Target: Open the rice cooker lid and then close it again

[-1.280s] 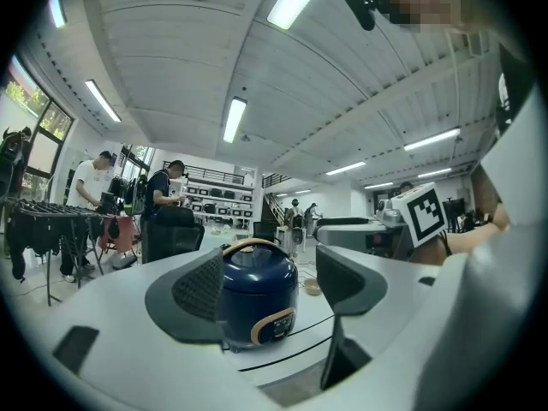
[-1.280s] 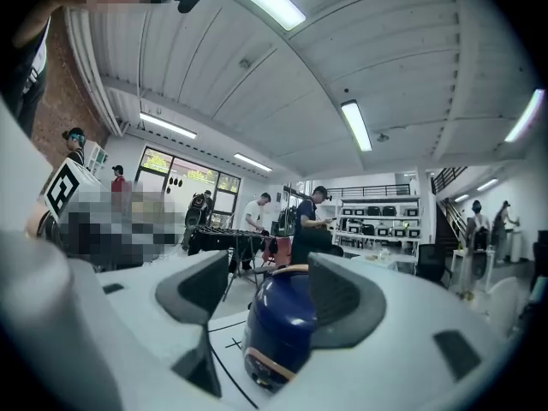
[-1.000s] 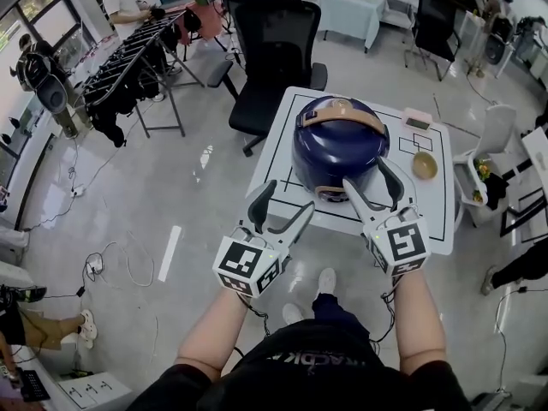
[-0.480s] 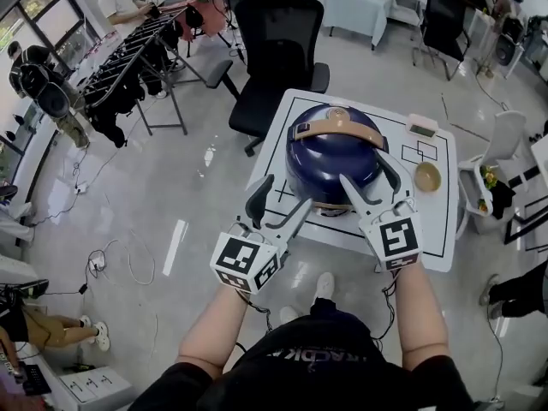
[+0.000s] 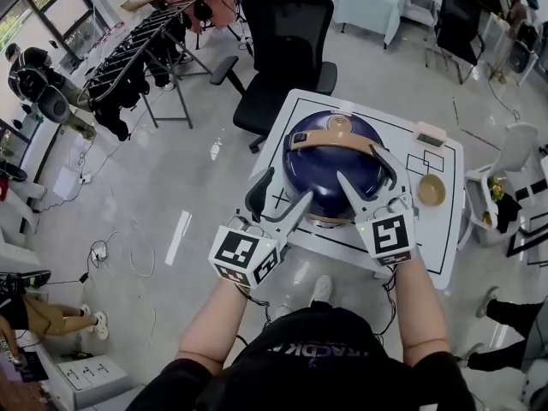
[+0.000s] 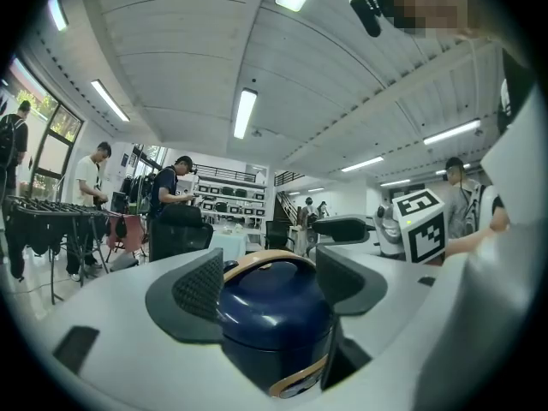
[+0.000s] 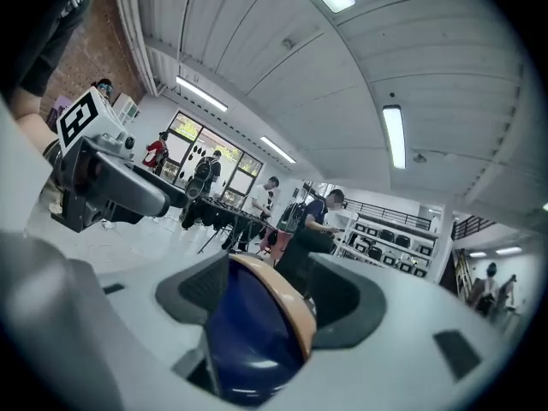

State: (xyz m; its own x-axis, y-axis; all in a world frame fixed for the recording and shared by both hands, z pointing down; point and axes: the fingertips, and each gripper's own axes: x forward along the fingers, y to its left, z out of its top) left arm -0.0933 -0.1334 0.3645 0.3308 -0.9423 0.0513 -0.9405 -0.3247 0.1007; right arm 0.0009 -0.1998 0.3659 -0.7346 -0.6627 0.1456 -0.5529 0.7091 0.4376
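Observation:
A dark blue rice cooker [image 5: 330, 165] with a tan handle band [image 5: 336, 140] stands on the small white table [image 5: 445, 238], its lid down. My left gripper [image 5: 278, 193] hangs open at the cooker's front left, near its side. My right gripper [image 5: 368, 171] is open over the cooker's front right, one finger on each side of the dome's edge. In the left gripper view the cooker [image 6: 272, 319] fills the gap between the open jaws. In the right gripper view the blue dome [image 7: 248, 336] and tan band [image 7: 282, 302] sit between the open jaws.
A small wooden bowl [image 5: 431, 189] and a pinkish flat device [image 5: 429, 134] lie on the table's right side. A black office chair [image 5: 287, 37] stands just behind the table. Racks [image 5: 141, 54] and people are at the far left; a white bin [image 5: 484, 208] is at the right.
Both grippers have moved forward and closer to the cooker, now flanking its front. The head camera has shifted slightly. The lid stays down.

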